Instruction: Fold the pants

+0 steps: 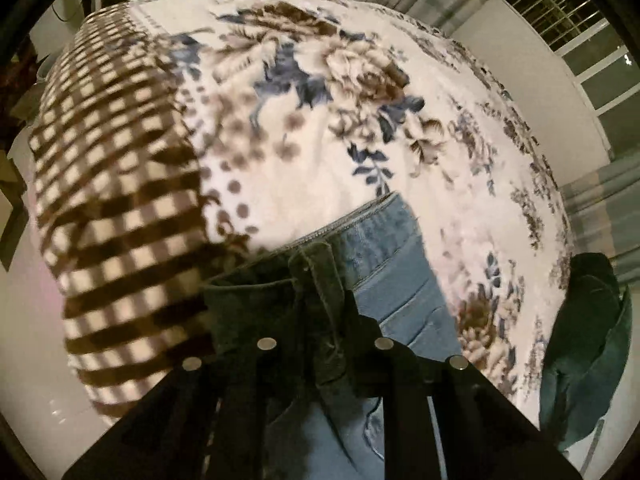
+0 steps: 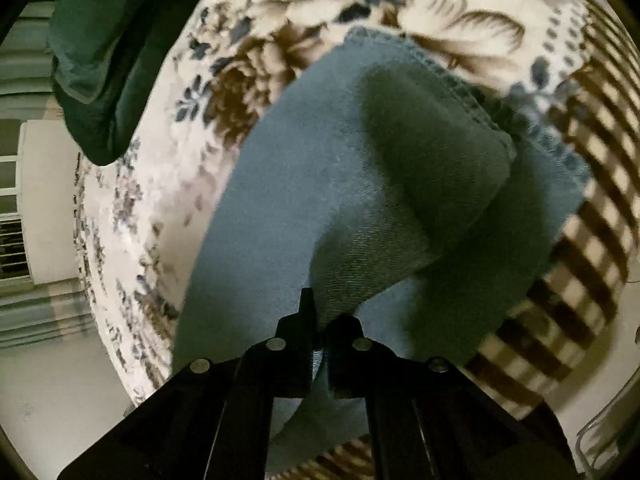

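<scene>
We see a plush fleece blanket (image 1: 320, 128) covering the bed, cream with blue-brown florals and a brown checked border (image 1: 112, 200); the whole surface looks soft and fuzzy. The pants (image 2: 304, 184), blue twill denim with stitched hems, lie on it near the checked edge, one layer lifted into a rounded fold. A dark green garment (image 2: 100, 60) sits crumpled at the blanket's edge, well apart from the pants.

Only the left wrist view gives us the waistband, seams and a window with bars (image 1: 560, 4); only the right wrist view gives us the hem corner.

Left gripper (image 1: 326, 340) pinches a bunched dark strip of the pants; its fingers are mostly buried in cloth. Right gripper (image 2: 320, 332) has its fingers pressed together on a denim fold rising straight ahead.
</scene>
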The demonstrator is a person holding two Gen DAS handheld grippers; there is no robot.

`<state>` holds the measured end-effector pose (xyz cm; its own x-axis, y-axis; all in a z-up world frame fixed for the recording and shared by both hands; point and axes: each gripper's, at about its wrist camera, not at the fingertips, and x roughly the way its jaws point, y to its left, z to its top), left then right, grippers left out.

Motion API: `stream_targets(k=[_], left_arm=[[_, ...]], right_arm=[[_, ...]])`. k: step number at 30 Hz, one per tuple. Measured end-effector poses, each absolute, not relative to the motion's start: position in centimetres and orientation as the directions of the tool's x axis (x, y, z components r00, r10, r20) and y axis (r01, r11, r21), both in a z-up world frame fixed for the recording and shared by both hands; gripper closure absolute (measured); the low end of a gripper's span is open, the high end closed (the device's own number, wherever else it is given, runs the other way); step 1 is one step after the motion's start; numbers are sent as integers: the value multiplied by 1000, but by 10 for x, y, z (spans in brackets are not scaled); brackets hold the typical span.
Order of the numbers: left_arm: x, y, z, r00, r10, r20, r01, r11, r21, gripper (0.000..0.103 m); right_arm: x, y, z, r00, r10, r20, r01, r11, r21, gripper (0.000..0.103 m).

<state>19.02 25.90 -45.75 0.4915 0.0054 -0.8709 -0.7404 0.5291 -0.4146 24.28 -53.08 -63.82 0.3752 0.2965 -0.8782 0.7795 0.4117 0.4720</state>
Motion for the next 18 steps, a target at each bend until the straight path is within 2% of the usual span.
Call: stream_targets(k=[5,10,13,15,16,17,18], left_arm=[[178,264,-463,440,-7,-898,-748,550,-371,90],[172,269,-515,338,-38,-941,-797,519,-307,86],[174,264,-510,328,-30,-944,-806,513,-296,85],[178,255,-496,310,1,-951,-795,549,-259,82],[181,247,-485,302,29,-953,-782,579,-231,77],[184,237,-476,305,51,-951,-766,606,-214,73],[187,228,-470,310,64,-949,-747,633,-202,57]], right_arm=[[218,-536,-620,368,311,-876,770,427,475,99],[197,-537,-652,266,340,-902,794,453,405,99],[196,-538,-666,189,336,-922,778,522,350,89],[189,-547,-663,223,370,-902,776,492,395,71],[183,-554,-656,264,365,-893,778,466,420,61],[177,-562,-648,310,349,-884,778,442,447,60],[173,-569,-642,347,333,-877,777,421,468,60]])
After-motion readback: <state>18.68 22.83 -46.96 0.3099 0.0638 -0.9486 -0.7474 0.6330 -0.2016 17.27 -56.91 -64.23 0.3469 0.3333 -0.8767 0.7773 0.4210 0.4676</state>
